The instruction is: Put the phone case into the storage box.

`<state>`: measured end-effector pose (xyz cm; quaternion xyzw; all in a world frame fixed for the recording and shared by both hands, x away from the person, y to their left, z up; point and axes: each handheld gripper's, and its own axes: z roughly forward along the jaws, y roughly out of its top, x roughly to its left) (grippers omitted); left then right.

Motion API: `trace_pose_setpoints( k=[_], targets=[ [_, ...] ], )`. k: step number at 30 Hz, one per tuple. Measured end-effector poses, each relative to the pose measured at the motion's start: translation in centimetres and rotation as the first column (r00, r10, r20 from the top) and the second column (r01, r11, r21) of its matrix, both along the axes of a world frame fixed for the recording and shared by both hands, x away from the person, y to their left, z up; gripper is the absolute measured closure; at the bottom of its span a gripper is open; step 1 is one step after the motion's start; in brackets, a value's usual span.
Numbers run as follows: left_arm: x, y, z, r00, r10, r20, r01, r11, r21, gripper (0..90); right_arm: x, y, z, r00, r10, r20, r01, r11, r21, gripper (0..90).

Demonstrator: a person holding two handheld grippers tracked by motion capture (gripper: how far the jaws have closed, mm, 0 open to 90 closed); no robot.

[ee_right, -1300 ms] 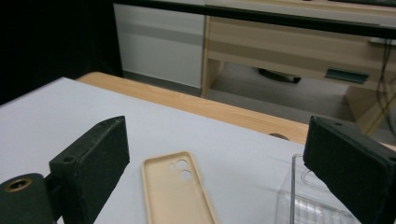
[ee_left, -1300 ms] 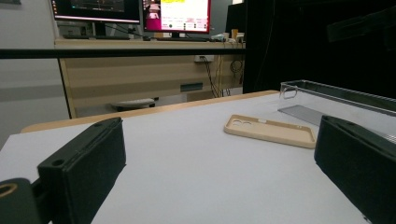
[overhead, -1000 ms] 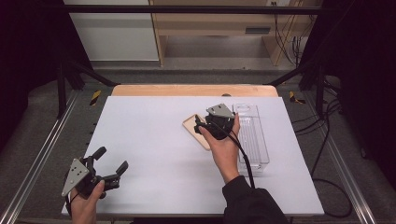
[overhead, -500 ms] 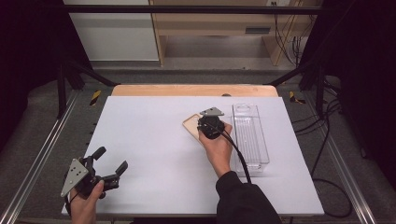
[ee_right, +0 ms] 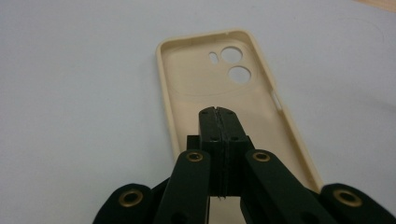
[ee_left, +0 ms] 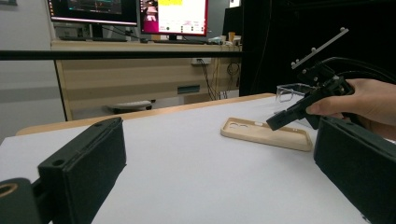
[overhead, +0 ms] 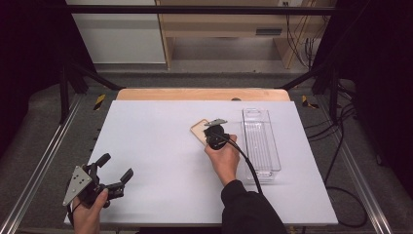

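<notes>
Right tongs poised over the phone case, closed on nothing

High view: the beige phone case [overhead: 200, 131] lies on the white bench [overhead: 156, 161], just left of the clear tray [overhead: 261, 141]; right tongs [overhead: 213, 137] over it, left tongs [overhead: 113, 174] well apart, spread open.
Left gripper view: monitors [ee_left: 128, 14] glow behind the case.
Right gripper view: jaws pressed together above the case's hollow; grasping probably calls for opening over a rim.

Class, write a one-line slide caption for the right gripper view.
Shut right gripper poised over an open-side-up beige phone case on the white table.
</notes>
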<state>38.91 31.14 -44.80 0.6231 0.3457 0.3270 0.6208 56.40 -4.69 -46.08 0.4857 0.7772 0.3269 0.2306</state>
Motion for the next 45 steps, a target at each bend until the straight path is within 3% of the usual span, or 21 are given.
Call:
trace_pose_setpoints(
  k=[5, 13, 19, 33, 34, 39, 45],
  targets=[
    [0.0, -0.1, 0.0, 1.0000, -0.003, -0.002, 0.003, 1.0000, -0.002, 2.0, -0.5, -0.1, -0.7, 0.9993, -0.037, -0.007, 0.037, 0.999, -0.032, 90.0],
    [0.0, -0.3, 0.0, 0.9999, -0.016, -0.004, 0.016, 0.9999, 0.002, 2.0, -1.9, -0.8, -1.3, 0.9951, -0.078, -0.061, 0.077, 0.997, -0.029, 90.0],
    [0.0, -0.2, 0.0, 0.9999, -0.015, -0.004, 0.015, 0.9999, -0.002, 2.1, -2.9, -0.9, -1.1, 0.9943, -0.072, -0.079, 0.069, 0.997, -0.041, 90.0],
    [-0.1, -0.4, 0.0, 0.9998, -0.021, -0.005, 0.021, 0.9998, 0.007, 2.2, -8.4, -2.0, -1.2, 0.9942, -0.020, -0.106, 0.019, 1.000, -0.004, 90.0],
    [-0.1, -0.4, 0.0, 0.9997, -0.023, -0.005, 0.023, 0.9997, 0.009, 2.2, -9.4, -2.1, -1.2, 0.9946, -0.005, -0.104, 0.005, 1.000, 0.000, 90.0],
    [-0.1, -0.6, 0.0, 0.9996, -0.026, -0.007, 0.026, 0.9996, 0.010, 2.2, -11.4, -2.2, -1.3, 0.9945, 0.029, -0.101, -0.030, 1.000, -0.004, 90.0],
    [-0.1, -0.7, -0.1, 0.9995, -0.031, -0.010, 0.031, 0.9994, 0.017, 2.2, -14.4, -3.1, -1.1, 0.9876, 0.085, -0.131, -0.085, 0.996, 0.007, 90.0]
  ],
)
